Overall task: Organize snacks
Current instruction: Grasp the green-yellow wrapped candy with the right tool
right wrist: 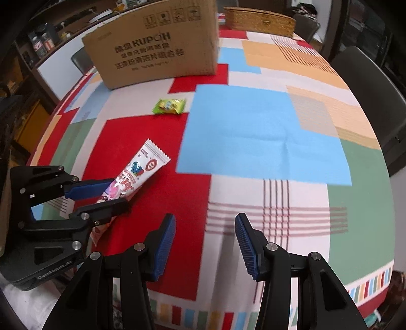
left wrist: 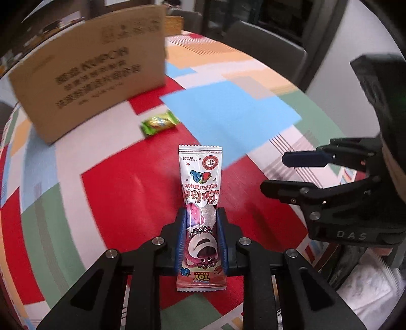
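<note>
My left gripper (left wrist: 200, 223) is shut on a long pink-and-white Lotso snack packet (left wrist: 201, 185) and holds it above the table; the packet sticks out forward past the blue pads. The same gripper (right wrist: 115, 191) and packet (right wrist: 138, 175) show at the left of the right wrist view. My right gripper (right wrist: 205, 236) is open and empty over the tablecloth, and shows at the right of the left wrist view (left wrist: 276, 175). A small green snack packet (left wrist: 159, 122) (right wrist: 169, 106) lies on the table in front of a brown cardboard box (left wrist: 88, 73) (right wrist: 154, 43).
The table has a patchwork cloth (right wrist: 253, 132) in red, blue, green, white and orange. A woven basket (right wrist: 258, 20) stands at the far edge behind the box. Dark chairs (right wrist: 368, 83) stand around the table. The near table edge (right wrist: 279, 309) lies below my right gripper.
</note>
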`<state>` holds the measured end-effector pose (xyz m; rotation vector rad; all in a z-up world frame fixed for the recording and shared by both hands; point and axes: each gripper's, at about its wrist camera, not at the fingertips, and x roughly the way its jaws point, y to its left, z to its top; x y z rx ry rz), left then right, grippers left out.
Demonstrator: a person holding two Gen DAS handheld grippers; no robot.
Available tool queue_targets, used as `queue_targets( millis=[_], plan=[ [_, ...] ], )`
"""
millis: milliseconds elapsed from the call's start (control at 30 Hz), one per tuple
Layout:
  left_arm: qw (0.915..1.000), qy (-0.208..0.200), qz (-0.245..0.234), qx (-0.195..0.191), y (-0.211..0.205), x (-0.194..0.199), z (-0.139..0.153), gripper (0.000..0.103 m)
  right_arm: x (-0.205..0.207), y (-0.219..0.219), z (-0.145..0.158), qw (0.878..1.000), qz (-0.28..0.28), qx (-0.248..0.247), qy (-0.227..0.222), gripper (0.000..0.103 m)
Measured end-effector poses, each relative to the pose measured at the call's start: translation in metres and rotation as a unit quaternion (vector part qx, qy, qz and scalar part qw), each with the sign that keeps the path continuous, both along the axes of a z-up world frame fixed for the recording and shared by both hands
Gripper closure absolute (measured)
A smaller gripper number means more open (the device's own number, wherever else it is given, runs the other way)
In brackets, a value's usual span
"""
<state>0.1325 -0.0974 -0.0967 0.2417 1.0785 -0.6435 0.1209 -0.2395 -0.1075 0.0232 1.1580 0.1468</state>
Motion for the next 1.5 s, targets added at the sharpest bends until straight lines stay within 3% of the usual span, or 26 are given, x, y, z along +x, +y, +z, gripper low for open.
queue_targets(
  millis=[367,700,1100,1400,1500],
  plan=[
    [0.9956,0.000,0.092,-0.013,0.036,0.030,0.010,0.080,0.046,0.029,0.010,0.998,0.064,-0.004,-0.019,0.053],
    [0.9877,-0.025,0.154,-0.009,0.048,0.062,0.008,0.080,0.093,0.048,0.003,0.992,0.125,-0.024,-0.027,0.053],
    [0.9841,-0.014,0.176,-0.014,0.054,0.091,0.002,0.080,0.131,0.066,-0.010,0.982,0.180,-0.059,-0.021,0.053],
    [0.9832,-0.011,0.182,-0.012,0.055,0.102,0.001,0.080,0.153,0.071,-0.017,0.980,0.188,-0.060,-0.021,0.054],
    [0.9835,-0.014,0.180,-0.012,0.054,0.104,0.001,0.080,0.156,0.069,-0.019,0.982,0.182,-0.050,-0.018,0.063]
  ],
)
